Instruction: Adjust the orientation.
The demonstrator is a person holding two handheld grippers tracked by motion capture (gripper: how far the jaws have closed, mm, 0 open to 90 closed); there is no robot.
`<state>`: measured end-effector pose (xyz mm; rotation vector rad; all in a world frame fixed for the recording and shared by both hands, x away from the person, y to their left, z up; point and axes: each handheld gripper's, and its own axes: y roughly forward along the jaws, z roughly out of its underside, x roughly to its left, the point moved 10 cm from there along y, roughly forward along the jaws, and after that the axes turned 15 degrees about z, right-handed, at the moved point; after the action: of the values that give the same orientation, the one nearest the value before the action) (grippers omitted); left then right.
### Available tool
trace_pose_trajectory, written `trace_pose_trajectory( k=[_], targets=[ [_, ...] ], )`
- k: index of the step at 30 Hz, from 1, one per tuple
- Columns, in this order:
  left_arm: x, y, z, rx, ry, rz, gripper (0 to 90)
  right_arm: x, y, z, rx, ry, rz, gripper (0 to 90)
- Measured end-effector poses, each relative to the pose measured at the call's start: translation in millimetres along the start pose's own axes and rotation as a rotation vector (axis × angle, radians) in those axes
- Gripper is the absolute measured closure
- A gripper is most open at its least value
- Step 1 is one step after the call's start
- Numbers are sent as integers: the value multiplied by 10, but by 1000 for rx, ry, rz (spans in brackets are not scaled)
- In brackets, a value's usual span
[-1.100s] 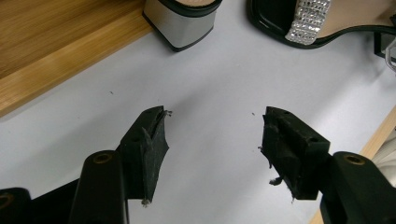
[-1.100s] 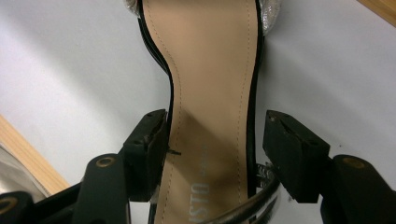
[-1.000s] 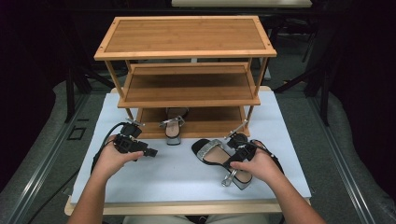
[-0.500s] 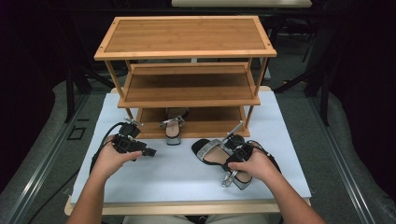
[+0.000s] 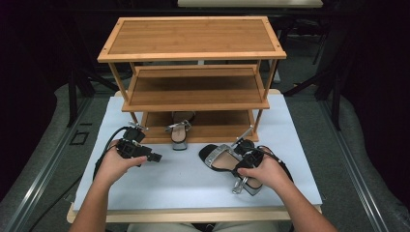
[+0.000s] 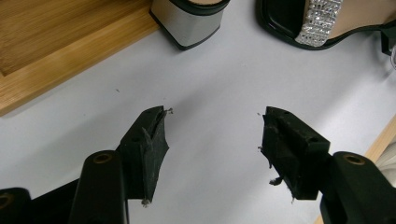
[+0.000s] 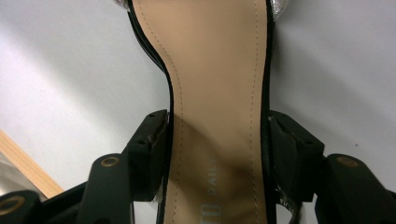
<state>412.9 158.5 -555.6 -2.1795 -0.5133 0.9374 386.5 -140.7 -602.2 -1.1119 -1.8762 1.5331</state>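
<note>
A black sandal with a tan insole and a rhinestone strap lies on the white table in front of the rack. My right gripper straddles its narrow waist. Its jaws have just been closing, and in the right gripper view the pads touch both edges of the sandal. My left gripper rests at the left. In its own view the left gripper stands open over bare table. A matching sandal sits on the rack's bottom shelf, with its silver heel toward me.
A three-tier wooden shoe rack stands at the back of the table; its top and middle shelves hold nothing. The bottom shelf's front edge lies close to my left gripper. The table's wooden front edge runs near the person's forearms.
The right gripper's jaws have drawn in against the sandal's sides. Both hands stay where they were, and the sandal has not moved.
</note>
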Motion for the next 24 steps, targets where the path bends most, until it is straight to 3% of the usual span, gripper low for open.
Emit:
trace_pose_trajectory(
  k=[9,12,15,19,24],
  targets=[
    [2,7,0,1,-3,1,397,-101,-85,-1,-49,27,12,422],
    [5,10,-1,1,-3,0,397,-116,-138,-31,-59,61,-11,421],
    [3,18,-3,1,-1,2,397,-156,-146,-115,-85,69,3,422],
    [6,27,3,5,-3,4,397,-162,-122,-247,-88,102,-9,421],
    [24,29,10,6,-6,3,397,-204,-26,-434,-96,128,12,421]
  ],
)
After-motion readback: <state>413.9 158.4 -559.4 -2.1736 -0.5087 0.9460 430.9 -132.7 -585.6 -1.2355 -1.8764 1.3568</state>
